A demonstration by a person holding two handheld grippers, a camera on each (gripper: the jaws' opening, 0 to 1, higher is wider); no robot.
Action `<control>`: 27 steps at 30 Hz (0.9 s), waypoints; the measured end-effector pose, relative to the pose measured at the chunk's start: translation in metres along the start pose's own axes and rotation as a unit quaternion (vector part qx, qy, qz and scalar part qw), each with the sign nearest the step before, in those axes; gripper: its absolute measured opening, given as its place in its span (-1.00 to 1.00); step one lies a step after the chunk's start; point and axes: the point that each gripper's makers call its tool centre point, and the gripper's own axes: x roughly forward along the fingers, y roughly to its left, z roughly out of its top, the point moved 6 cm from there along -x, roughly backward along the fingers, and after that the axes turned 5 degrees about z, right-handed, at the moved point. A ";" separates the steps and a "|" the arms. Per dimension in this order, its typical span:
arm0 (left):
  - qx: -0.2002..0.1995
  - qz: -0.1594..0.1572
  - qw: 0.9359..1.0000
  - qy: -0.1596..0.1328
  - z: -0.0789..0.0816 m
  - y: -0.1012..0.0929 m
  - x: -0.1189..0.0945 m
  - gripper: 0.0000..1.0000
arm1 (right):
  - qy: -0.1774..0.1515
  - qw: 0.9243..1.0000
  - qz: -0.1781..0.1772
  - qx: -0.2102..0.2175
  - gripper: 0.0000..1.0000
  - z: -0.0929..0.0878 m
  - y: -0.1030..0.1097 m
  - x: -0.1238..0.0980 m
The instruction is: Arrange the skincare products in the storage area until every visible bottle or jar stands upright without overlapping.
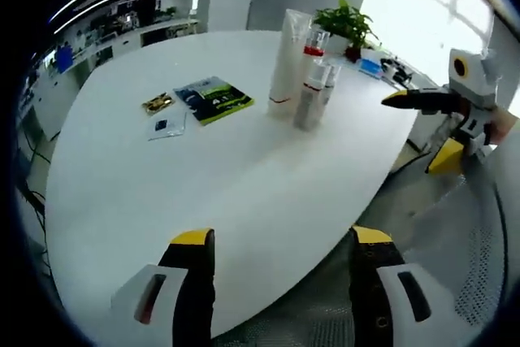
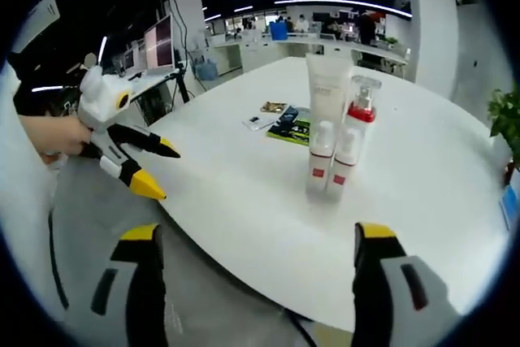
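Skincare bottles [image 2: 337, 132] upright, clustered on white table [image 2: 244, 184], well ahead of both grippers' spread, empty jaws

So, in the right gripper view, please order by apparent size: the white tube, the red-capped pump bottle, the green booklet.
1. white tube, tallest.
2. red-capped pump bottle.
3. green booklet, though it lies flat and farther back, so its true size is unsure.

Both the left gripper [image 1: 283, 241] and the right gripper [image 2: 257, 237] have jaws spread wide with nothing between them, each held by a hand [image 2: 50, 136].
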 end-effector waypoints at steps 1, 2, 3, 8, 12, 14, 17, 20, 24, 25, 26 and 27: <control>-0.001 0.001 1.000 -0.001 0.000 -0.001 -0.002 0.30 | -0.001 1.000 0.000 0.000 0.95 0.000 0.000 -0.001; -0.001 0.003 1.000 -0.004 -0.001 -0.001 -0.003 0.31 | -0.004 1.000 0.001 -0.001 0.95 0.001 0.001 -0.001; -0.002 0.006 1.000 -0.010 -0.001 -0.002 -0.006 0.32 | -0.004 1.000 0.001 -0.002 0.94 0.000 0.001 -0.002; -0.009 0.018 1.000 -0.018 0.004 -0.001 -0.013 0.38 | -0.009 1.000 0.001 -0.010 0.94 0.000 0.001 -0.002; -0.018 0.026 0.999 -0.030 0.006 0.000 -0.019 0.42 | -0.014 1.000 -0.013 -0.014 0.99 0.001 -0.002 -0.005; -0.018 0.032 0.999 -0.031 0.006 0.001 -0.021 0.43 | -0.025 1.000 -0.016 -0.007 0.99 0.004 -0.003 -0.008; -0.023 0.038 0.998 -0.037 0.008 0.002 -0.025 0.46 | -0.037 0.999 -0.014 0.007 0.99 0.005 -0.004 -0.013; -0.029 0.047 0.998 -0.043 0.009 0.002 -0.029 0.50 | -0.040 0.999 -0.017 0.004 0.99 0.004 -0.005 -0.015; -0.035 0.054 0.997 -0.051 0.010 0.002 -0.032 0.55 | -0.052 0.999 -0.016 0.004 0.99 0.006 -0.005 -0.015; -0.038 0.056 0.996 -0.053 0.010 0.002 -0.034 0.58 | -0.054 0.998 -0.016 0.004 0.99 0.006 -0.005 -0.015; -0.039 0.058 0.996 -0.054 0.010 0.002 -0.035 0.60 | -0.058 0.998 -0.015 0.005 0.99 0.007 -0.004 -0.014; -0.039 0.058 0.996 -0.052 0.010 0.001 -0.036 0.62 | -0.061 0.998 -0.014 0.004 0.99 0.007 -0.005 -0.014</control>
